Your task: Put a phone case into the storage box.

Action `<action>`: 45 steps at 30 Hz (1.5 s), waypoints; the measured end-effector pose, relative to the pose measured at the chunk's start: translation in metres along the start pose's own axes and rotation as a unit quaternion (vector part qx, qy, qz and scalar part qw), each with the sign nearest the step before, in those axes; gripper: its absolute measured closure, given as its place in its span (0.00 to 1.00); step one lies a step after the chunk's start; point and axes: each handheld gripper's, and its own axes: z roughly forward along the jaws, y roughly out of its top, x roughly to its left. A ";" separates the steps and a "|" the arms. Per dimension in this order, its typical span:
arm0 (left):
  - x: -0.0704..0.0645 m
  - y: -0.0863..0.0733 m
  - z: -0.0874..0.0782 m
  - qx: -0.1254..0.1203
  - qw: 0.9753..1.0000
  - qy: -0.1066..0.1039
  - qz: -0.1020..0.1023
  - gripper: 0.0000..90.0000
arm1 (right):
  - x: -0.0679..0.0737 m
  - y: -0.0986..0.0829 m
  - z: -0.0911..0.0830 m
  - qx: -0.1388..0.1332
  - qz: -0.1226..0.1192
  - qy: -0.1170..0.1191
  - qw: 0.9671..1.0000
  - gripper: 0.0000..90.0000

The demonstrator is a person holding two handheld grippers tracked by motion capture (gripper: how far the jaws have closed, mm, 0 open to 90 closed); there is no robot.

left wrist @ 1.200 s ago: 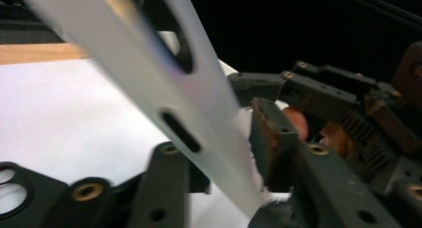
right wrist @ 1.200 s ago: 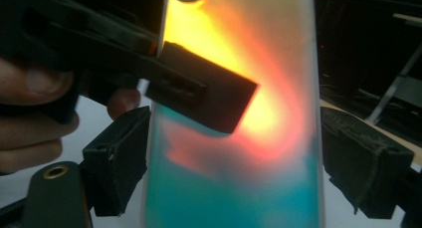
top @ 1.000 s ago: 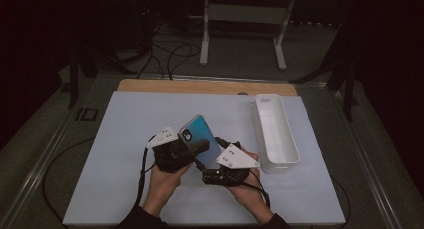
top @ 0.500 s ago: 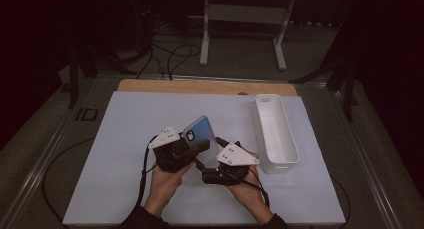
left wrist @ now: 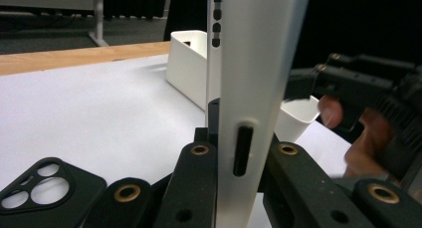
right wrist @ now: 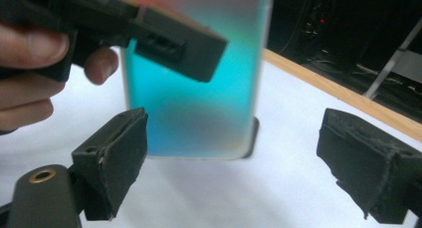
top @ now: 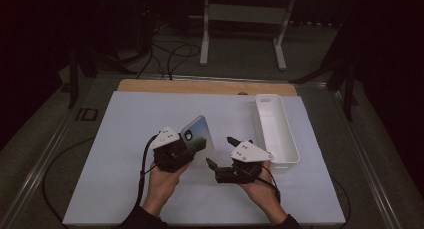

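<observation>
My left gripper (top: 195, 145) is shut on a phone (top: 198, 131) and holds it up on edge above the white mat (top: 125, 134). In the left gripper view the phone's pale side (left wrist: 259, 63) with its buttons stands between the two jaws. A black phone case (left wrist: 45, 188) lies on the mat just beside those jaws. My right gripper (top: 220, 151) is open, a short way to the phone's right. In the right gripper view the phone's teal face (right wrist: 199, 93) stands ahead of the wide-apart jaws, apart from both pads (right wrist: 119, 153).
A long white tray (top: 276, 131) sits at the mat's right side, close behind the right gripper. A wooden strip (top: 200, 86) runs along the mat's far edge. Cables and a metal stand lie on the floor beyond.
The left gripper has tipped the phone from a slanted, teal-side-up pose to nearly upright. The right gripper has drawn slightly back from it.
</observation>
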 end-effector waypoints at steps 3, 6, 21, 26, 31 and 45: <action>0.000 -0.001 0.000 0.002 1.000 0.006 0.004 0.96 | -0.004 0.003 -0.004 -0.005 0.004 -0.001 1.000 0.14; -0.001 -0.001 0.001 0.005 1.000 0.012 0.010 0.96 | -0.007 0.006 -0.006 -0.008 0.006 -0.001 1.000 0.14; -0.003 -0.004 0.004 0.018 0.999 0.025 0.024 0.96 | -0.008 0.027 -0.005 -0.014 0.015 0.005 1.000 0.12; -0.004 -0.005 0.006 0.024 0.999 0.023 0.025 0.96 | -0.007 0.034 -0.004 -0.018 0.019 0.003 1.000 0.12; -0.006 -0.006 0.009 0.031 0.999 0.020 0.029 0.96 | -0.005 0.042 -0.004 -0.027 0.020 0.008 0.999 0.12; -0.016 -0.011 0.016 0.043 0.998 0.015 0.053 0.96 | 0.004 0.052 0.009 -0.022 0.016 0.022 0.999 0.12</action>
